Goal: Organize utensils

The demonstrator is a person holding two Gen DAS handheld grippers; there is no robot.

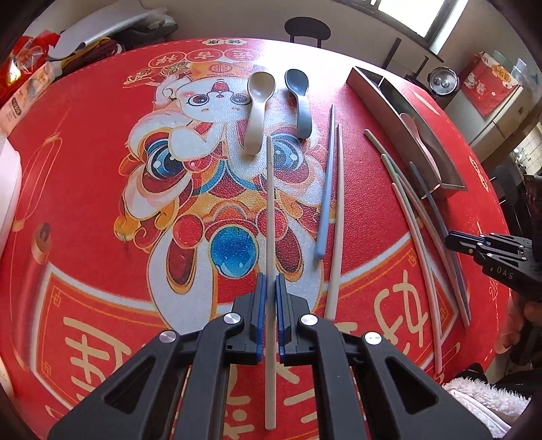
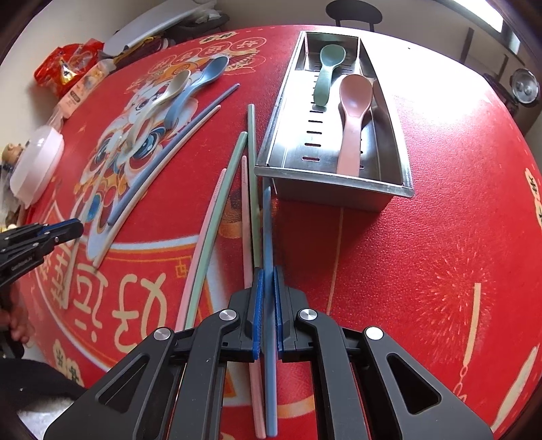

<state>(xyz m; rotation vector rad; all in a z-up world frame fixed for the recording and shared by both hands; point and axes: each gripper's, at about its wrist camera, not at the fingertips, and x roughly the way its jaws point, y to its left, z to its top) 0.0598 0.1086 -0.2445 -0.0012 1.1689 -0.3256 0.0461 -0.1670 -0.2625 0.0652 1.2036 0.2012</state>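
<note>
My left gripper is shut on a cream chopstick that points away over the red tablecloth. My right gripper is shut on a blue chopstick whose tip reaches the near wall of the steel tray. A green spoon and a pink spoon lie in the tray. A cream spoon and a blue-grey spoon lie on the cloth ahead of the left gripper. Pink and green chopsticks lie left of the right gripper.
A blue chopstick and a cream one lie side by side right of the left gripper. A white lidded dish, snack bags and clutter sit at the table's far left. A chair stands behind the table.
</note>
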